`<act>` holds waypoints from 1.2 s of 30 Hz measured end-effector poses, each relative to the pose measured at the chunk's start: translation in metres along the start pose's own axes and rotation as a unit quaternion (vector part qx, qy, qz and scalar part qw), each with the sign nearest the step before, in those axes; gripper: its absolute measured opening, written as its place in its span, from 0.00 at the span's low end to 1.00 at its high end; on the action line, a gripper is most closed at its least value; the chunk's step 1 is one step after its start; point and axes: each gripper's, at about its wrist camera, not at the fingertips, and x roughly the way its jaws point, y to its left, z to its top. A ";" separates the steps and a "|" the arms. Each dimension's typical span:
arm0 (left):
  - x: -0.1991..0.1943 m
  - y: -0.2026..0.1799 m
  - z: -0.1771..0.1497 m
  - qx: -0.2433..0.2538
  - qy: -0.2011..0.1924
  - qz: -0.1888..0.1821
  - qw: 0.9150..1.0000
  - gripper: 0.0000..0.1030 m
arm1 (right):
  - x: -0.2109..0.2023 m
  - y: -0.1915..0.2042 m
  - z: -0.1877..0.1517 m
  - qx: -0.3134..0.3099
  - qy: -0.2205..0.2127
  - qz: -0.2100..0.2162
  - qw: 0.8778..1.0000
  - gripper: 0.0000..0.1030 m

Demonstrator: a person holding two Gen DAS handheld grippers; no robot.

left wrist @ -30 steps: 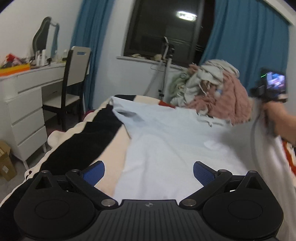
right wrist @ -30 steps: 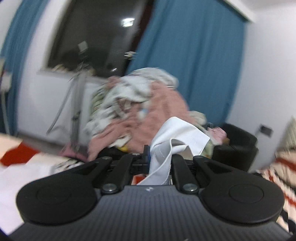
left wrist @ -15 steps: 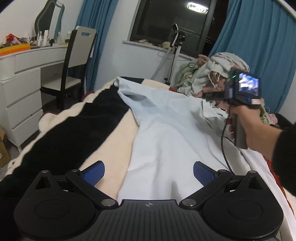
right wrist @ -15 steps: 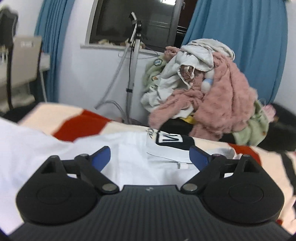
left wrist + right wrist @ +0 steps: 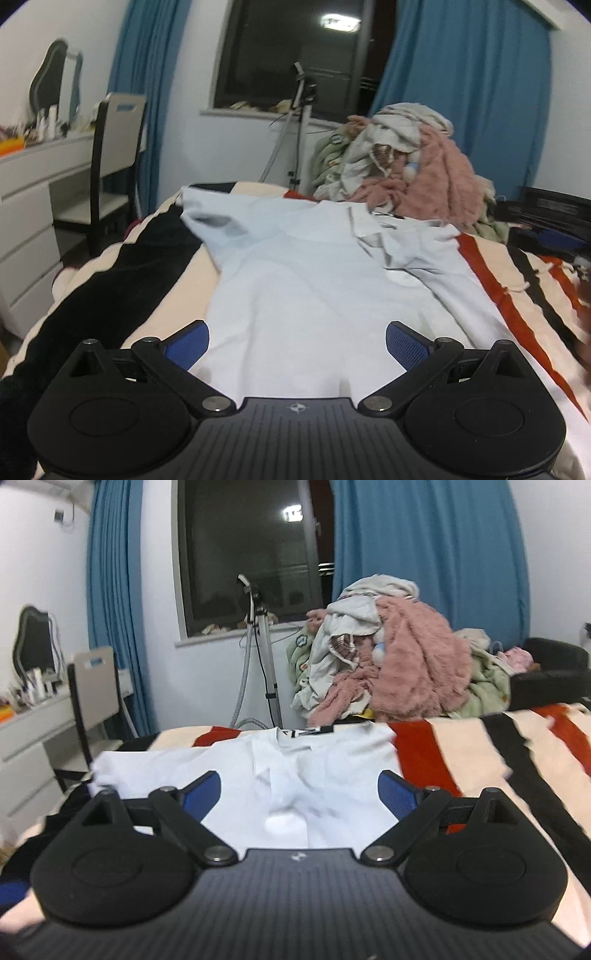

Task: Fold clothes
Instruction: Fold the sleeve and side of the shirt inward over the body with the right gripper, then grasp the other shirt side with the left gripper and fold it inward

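A pale blue-white collared shirt lies spread flat on the striped bed blanket, collar at the far end. It also shows in the right wrist view. My left gripper is open and empty, just above the shirt's near hem. My right gripper is open and empty, low over the shirt's middle, facing the collar.
A heap of unfolded clothes with a pink fluffy piece sits past the bed's far end. A tripod stand is by the window. A white dresser and chair stand left. A black armchair is at right.
My right gripper let go of the shirt's cloth, opened and drew back toward me over the shirt. The shirt now lies flat. The right hand has left the left wrist view.
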 end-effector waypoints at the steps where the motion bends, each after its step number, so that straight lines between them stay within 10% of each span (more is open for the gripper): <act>1: -0.006 -0.004 -0.001 0.001 0.000 -0.004 1.000 1.00 | -0.023 -0.002 -0.005 0.000 0.000 0.000 1.000 0.91; 12: -0.078 -0.050 -0.029 0.035 -0.004 -0.045 0.998 1.00 | -0.163 -0.018 -0.074 0.024 0.006 0.017 1.000 0.91; 36: -0.093 -0.082 -0.059 0.082 0.007 -0.041 0.996 0.99 | -0.185 -0.068 -0.057 0.066 -0.025 -0.027 0.997 0.91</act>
